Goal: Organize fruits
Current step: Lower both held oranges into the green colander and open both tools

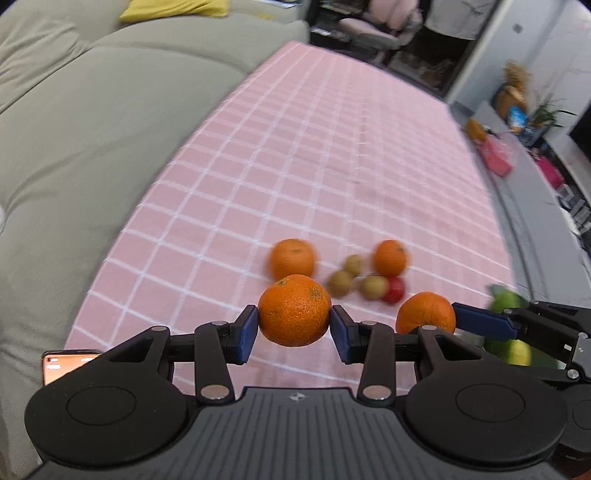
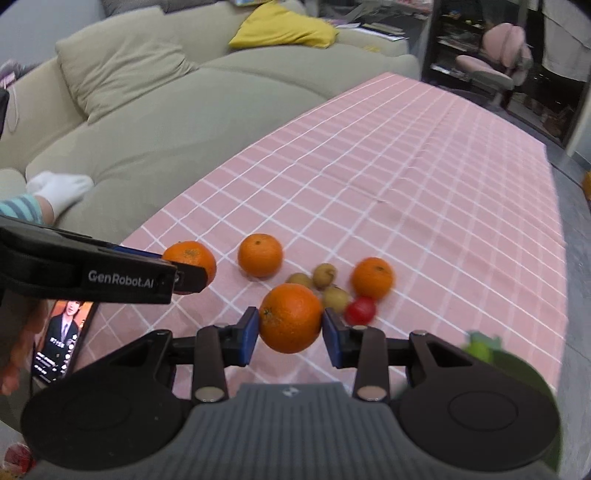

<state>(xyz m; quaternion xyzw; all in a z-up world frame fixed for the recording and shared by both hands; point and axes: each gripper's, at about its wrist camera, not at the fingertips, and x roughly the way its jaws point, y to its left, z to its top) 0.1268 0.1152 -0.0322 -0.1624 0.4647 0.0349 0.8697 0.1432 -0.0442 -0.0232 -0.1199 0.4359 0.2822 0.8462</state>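
Note:
My left gripper [image 1: 294, 325] is shut on an orange [image 1: 294, 310] and holds it above the pink checked tablecloth [image 1: 314, 155]. My right gripper [image 2: 290, 330] is shut on another orange [image 2: 290, 317]; that orange also shows in the left wrist view [image 1: 424, 312]. Two more oranges [image 2: 259, 254] [image 2: 372, 277] lie on the cloth, with three small tan fruits [image 2: 325, 275] and a small red fruit [image 2: 361, 310] between them. In the right wrist view the left gripper's fingers [image 2: 177, 273] hold its orange [image 2: 192, 256] at the left.
A beige sofa [image 2: 147, 122] with a yellow cushion [image 2: 284, 26] runs along the table's left side. A phone [image 2: 62, 339] lies at the near left edge. Green objects [image 2: 484, 347] sit at the near right. A pink chair [image 2: 495, 62] stands beyond the table.

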